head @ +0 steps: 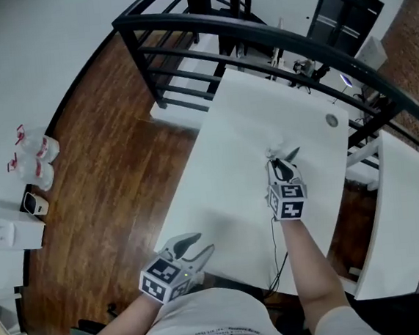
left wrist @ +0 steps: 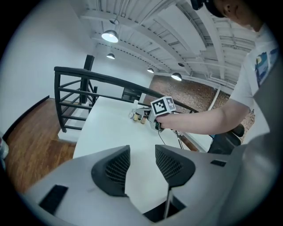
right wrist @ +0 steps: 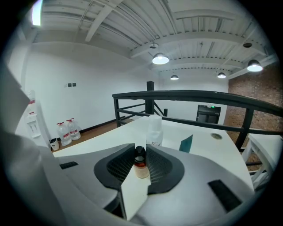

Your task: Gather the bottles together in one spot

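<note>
My right gripper [right wrist: 140, 155] is shut on a small bottle [right wrist: 141, 169] with a black cap and amber contents, standing upright between the pads. Just beyond it on the white table [right wrist: 208, 152] stand a taller white bottle [right wrist: 154, 130] and a teal pointed piece [right wrist: 186, 143]. The head view has the right gripper [head: 277, 162] at the middle of the table [head: 231, 161], by a small cluster of bottles [head: 271, 153]. My left gripper [head: 202, 245] hangs open and empty at the table's near edge. From the left gripper [left wrist: 141, 151] view, the bottle cluster [left wrist: 137, 116] lies far ahead beside the right gripper [left wrist: 150, 117].
A black metal railing [head: 255, 30] curves round the table's far side. A round grommet [head: 331, 120] sits in the tabletop, and a thin cable [head: 276, 249] runs to the near edge. Water jugs [head: 35, 154] stand on the wooden floor at left. A second white table [head: 406, 218] is at right.
</note>
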Tool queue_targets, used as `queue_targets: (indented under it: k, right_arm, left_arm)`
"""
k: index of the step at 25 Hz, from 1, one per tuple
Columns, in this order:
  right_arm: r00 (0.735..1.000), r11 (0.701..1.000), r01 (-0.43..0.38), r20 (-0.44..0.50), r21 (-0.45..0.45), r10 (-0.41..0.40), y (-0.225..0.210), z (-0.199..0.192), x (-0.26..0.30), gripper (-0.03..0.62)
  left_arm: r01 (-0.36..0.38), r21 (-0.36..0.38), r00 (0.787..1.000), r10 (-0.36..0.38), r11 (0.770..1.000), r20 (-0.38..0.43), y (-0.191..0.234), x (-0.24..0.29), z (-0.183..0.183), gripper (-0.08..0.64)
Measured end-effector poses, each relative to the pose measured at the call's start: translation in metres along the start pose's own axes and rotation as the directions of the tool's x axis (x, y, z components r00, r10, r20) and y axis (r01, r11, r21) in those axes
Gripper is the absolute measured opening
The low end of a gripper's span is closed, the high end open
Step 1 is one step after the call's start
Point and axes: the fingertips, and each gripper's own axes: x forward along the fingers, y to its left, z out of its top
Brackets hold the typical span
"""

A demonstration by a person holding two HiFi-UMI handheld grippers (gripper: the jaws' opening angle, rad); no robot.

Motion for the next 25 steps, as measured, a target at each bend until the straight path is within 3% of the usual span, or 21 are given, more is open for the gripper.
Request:
queue_targets:
  k: [9, 18, 22, 25]
  right_arm:
    - [0.999, 1.000, 0.022, -0.037, -0.002, -0.022, 0.001, -0.018, 0.019, 0.077]
    - [0.999, 0.998, 0.018, -0.039, 0.052, -0.016, -0.005, -0.027, 0.019, 0.101]
    - [0.999, 0.999, 0.015, -0.035, 0.032, -0.014, -0.008, -0.027, 0.017, 0.161]
    - [1.000, 1.000, 0.021, -0.019, 0.007, -0.021, -0.010, -0.020, 0.007, 0.164]
  left_arm:
    - [-0.024, -0.024, 1.000, 0.024, 0.999, -0.001, 0.004, -0.001, -0.007, 0.153]
    - [-0.009, -0.021, 1.000, 0.009, 1.000, -0.011, -0.002, -0.002, -0.013, 0.155]
    - [-0.004, -0.021, 1.000, 0.003, 1.000, -0.027, -0.003, -0.004, -0.018, 0.153]
    - [0.001, -0.015, 1.000, -0.001, 1.000, -0.021, -0.004, -0.005, -0.017, 0.154]
